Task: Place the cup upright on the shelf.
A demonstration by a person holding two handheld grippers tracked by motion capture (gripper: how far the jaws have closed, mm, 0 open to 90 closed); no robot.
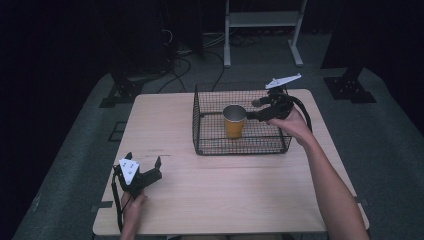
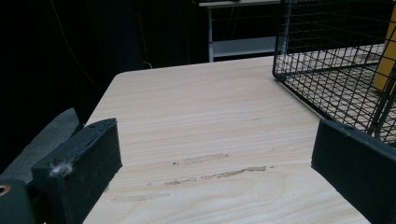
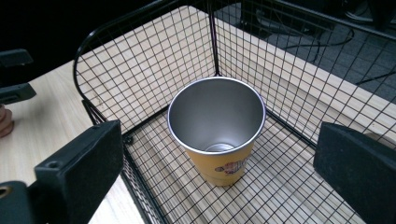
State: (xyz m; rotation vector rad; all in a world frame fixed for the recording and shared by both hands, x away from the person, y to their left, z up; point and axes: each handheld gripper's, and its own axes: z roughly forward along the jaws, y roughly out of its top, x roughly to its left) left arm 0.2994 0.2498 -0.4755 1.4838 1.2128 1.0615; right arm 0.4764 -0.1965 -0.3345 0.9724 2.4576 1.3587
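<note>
Hovering with jaws spread wide over the wire basket's (image 1: 210,148) right rim, the right gripper (image 1: 257,109) faces the upright yellow metal cup (image 1: 234,121) inside, while the left gripper (image 1: 145,168), also open, rests far off.

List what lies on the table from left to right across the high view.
left gripper → wire basket → yellow cup inside the basket → right gripper, held over the basket's right side with its jaws open beside the cup.
</note>
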